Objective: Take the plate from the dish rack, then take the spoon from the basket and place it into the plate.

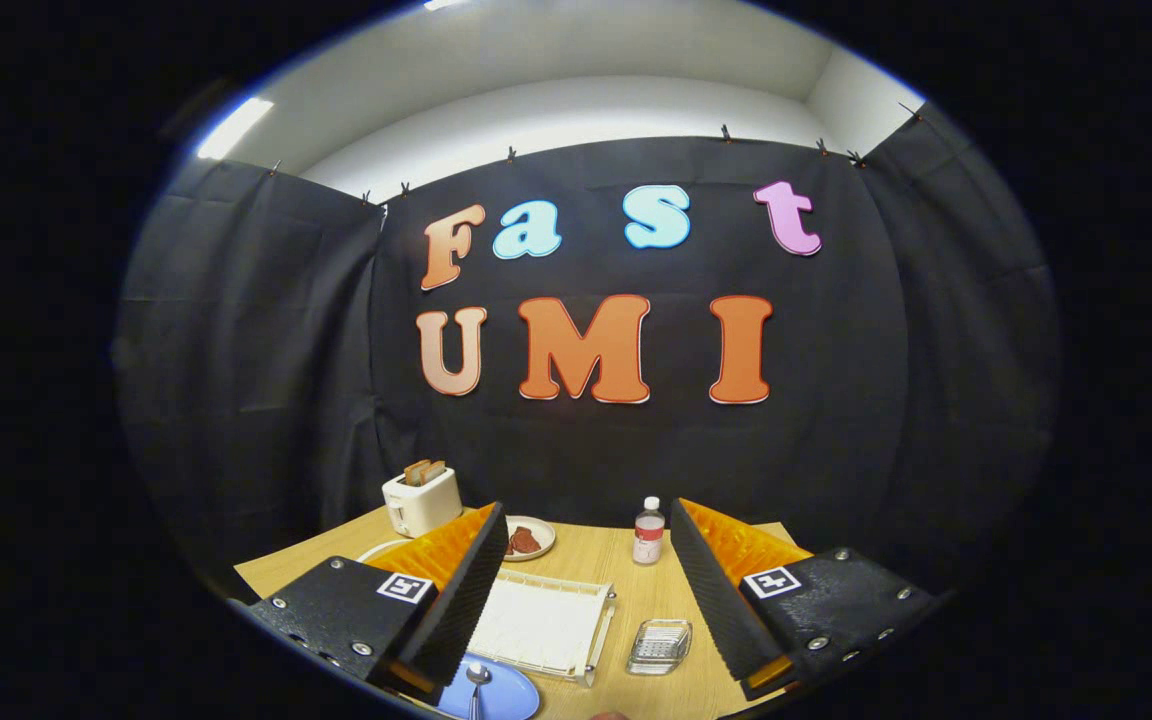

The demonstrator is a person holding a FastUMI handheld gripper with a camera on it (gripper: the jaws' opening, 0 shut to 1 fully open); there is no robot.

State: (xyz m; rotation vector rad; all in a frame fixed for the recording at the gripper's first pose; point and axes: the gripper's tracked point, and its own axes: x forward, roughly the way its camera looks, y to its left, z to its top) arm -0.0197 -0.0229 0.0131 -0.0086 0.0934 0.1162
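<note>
gripper (586, 590) open, spoon (477, 683) on plate (506, 695) beneath

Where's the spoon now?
In the gripper view the spoon lies on the blue plate, just in front of the white rack, beside the open gripper's left finger.

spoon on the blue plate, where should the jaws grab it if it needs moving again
Grip the spoon by its handle, coming from above: it lies flat on the blue plate, bowl toward the white rack, handle running back toward the camera. The gripper is open, so closing across the thin handle should work.
</note>
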